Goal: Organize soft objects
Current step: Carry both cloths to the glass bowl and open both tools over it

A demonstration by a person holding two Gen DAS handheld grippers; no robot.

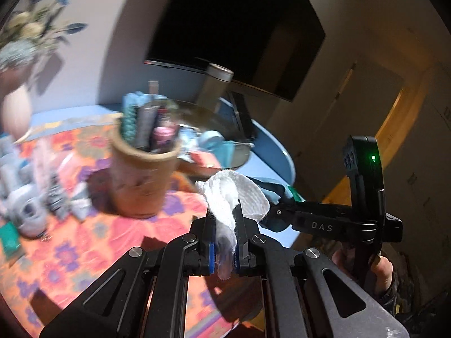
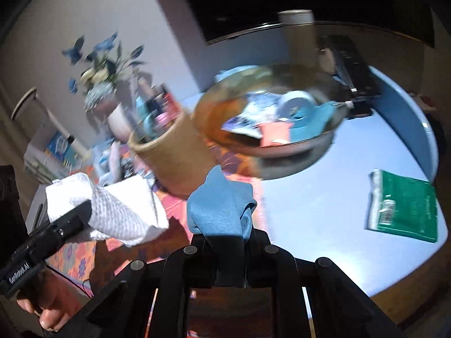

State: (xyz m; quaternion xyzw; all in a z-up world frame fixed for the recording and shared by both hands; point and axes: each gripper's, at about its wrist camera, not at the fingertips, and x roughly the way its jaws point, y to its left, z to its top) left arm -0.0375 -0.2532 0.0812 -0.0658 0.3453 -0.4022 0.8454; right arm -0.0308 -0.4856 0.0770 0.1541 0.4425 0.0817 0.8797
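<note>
White cloth (image 1: pixel 225 205) is clamped between the fingers of the left claw (image 1: pixel 224 219), lifted clear of the surface (image 2: pixel 324 211); the right wrist view shows the same bundle off to the left, bunched and hanging from that claw. Blue cloth (image 2: pixel 222 208) is pinched the same way in the right claw (image 2: pixel 225 233), its folds standing up above the fingertips. Both soft pieces are therefore picked up and in the air, neither yet put down. Ahead sits a wide bowl (image 2: pixel 282 155) already holding a blue rag, a roll of tape and some packets, so it looks like the likely drop place, though the pictures do not settle that. Just beside it stands a tan cup (image 1: pixel 143 174) stuffed with tubes, on a flowered mat (image 1: pixel 84 242). A green packet (image 2: pixel 403 208) lies apart on the bare blue surface to the right. By my reading the task is about midway: grasping is done for these two cloths, and carrying and releasing them remain. Motion blur hides finer detail.
</note>
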